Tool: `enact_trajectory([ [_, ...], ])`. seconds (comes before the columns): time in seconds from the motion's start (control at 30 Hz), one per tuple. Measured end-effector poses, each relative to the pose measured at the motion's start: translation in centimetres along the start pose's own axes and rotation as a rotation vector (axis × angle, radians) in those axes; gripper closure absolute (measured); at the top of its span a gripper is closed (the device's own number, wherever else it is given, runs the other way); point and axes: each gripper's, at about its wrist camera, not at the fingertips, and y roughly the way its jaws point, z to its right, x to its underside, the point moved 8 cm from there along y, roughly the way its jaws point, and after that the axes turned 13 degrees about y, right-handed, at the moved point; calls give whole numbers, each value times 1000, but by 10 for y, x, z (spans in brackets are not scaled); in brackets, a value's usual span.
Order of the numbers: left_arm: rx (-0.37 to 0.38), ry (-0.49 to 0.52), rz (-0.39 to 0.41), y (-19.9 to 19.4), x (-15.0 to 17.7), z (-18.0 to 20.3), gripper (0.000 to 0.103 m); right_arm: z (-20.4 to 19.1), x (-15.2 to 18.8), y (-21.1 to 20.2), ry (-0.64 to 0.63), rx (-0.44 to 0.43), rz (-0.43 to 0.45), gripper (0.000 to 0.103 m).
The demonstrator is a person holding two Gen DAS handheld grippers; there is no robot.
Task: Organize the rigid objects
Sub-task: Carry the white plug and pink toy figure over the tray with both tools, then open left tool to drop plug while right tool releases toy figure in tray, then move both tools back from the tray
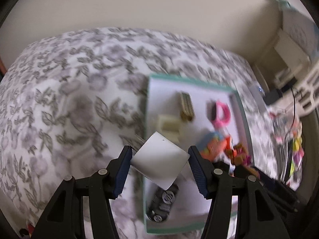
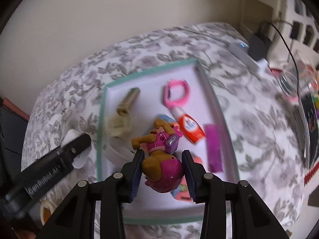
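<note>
Two grippers hover over a teal-rimmed tray (image 2: pixel 100 119) on a floral cloth: the left gripper (image 1: pixel 160 159) clamps a white block (image 1: pixel 159 159), the right gripper (image 2: pixel 162 171) a toy figure (image 2: pixel 159 155); each should be lowered into bare tray space before releasing.

Both tongs are black plastic, each arm a triangular frame with a cut-out window and round silver rivets at the joints. The left tongs (image 1: pixel 160 160) and right tongs (image 2: pixel 162 160) carry dark blue ribbed pads (image 1: pixel 123 172) inside the fingertips; white lettering, too blurred to read, runs along the left tongs' body in the right wrist view
</note>
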Motion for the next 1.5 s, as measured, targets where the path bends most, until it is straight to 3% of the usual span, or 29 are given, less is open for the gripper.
enact_trajectory([
  [0.3,8,75,-97,23,32,23,43,19,12,12,27,24,-29,62],
  [0.7,13,84,-98,19,39,20,43,20,16,14,13,47,-19,60],
  [0.8,8,88,-64,11,36,18,41,21,16,11,18,44,-6,47],
  [0.9,4,89,-45,5,36,16,35,21,17,8,22,41,0,45],
  [1.2,-136,105,-29,-15,44,-13,35,18,25,-6,8,21,30,28],
  [1.5,-180,80,-24,-33,58,-36,35,5,35,-21,-41,-8,70,14],
])
